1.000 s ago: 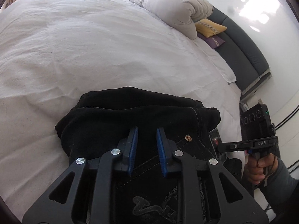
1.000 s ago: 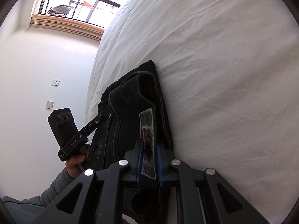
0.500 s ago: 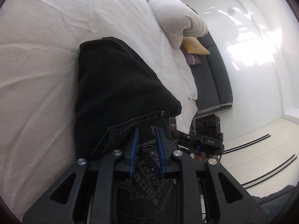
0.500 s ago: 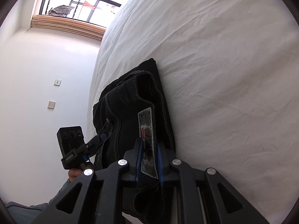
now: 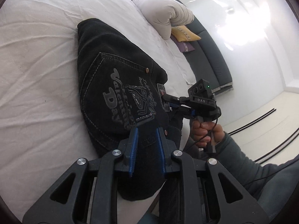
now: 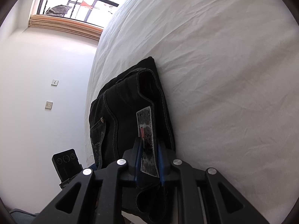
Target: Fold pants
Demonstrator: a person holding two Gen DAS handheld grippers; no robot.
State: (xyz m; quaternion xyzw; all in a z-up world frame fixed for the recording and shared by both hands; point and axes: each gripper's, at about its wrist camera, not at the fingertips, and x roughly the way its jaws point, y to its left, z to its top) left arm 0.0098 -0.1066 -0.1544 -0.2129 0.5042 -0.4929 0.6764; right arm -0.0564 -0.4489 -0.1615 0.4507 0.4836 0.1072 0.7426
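Black jeans [image 5: 112, 78] lie folded near the edge of a white bed [image 5: 37, 74], back pocket with grey lettering up. My left gripper [image 5: 146, 130] is over the jeans' near edge, its blue pads a small gap apart with dark cloth between them. My right gripper [image 6: 148, 143] is shut on the waistband with its grey label [image 6: 146, 128]. The right gripper also shows in the left wrist view [image 5: 168, 100], at the jeans' right edge. The jeans show in the right wrist view [image 6: 127, 115] as a stacked fold.
A rolled white duvet [image 5: 158, 13] and yellow and purple cushions [image 5: 184, 34] lie at the bed's head by a dark headboard [image 5: 211, 56]. A window [image 6: 78, 1] and a white wall with sockets [image 6: 54, 83] are on the left.
My left gripper has pulled back toward the bed's edge, so the whole back pocket now shows. The right gripper has kept its hold on the waistband.
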